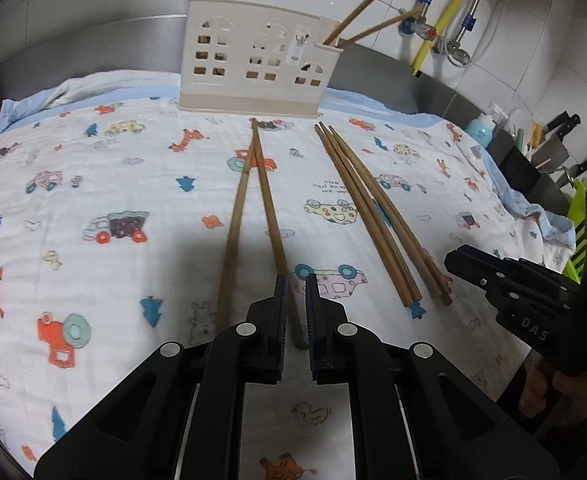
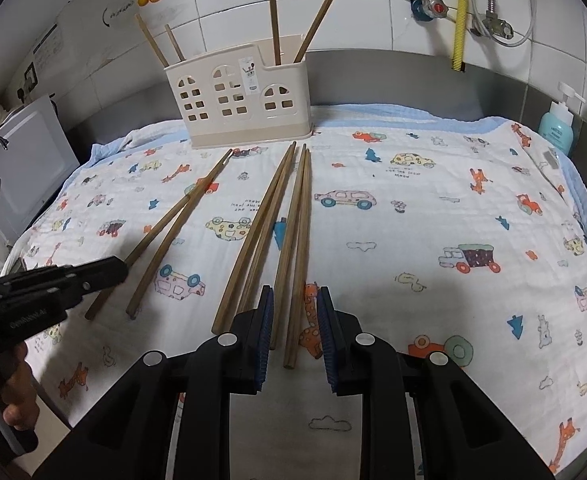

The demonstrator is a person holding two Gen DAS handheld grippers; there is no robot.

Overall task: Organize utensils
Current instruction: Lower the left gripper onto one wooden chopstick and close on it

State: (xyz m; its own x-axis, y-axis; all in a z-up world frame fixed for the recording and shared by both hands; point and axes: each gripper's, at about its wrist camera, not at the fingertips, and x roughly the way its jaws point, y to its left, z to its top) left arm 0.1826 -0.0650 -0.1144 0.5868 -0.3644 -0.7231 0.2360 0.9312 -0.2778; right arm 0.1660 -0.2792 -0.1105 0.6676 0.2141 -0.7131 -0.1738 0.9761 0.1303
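On the printed cotton cloth covering the table, six brown wooden chopsticks lie pointing toward the cream house-shaped plastic holder at twelve o'clock, sorted for easy picking. The left tool, angled downward, is narrowed around one chopstick of the left pair. The right tool hangs partly open over the four-stick bundle, gripping nothing.

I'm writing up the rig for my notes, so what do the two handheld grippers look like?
Both are matte black plastic. The left gripper and right gripper each have two flat fingers lined with ribbed blue pads, driven by angular black linkage arms with round silver pivot pins. Seen side-on, their bodies carry small screws and faint pale lettering. No cables or sleeves show.
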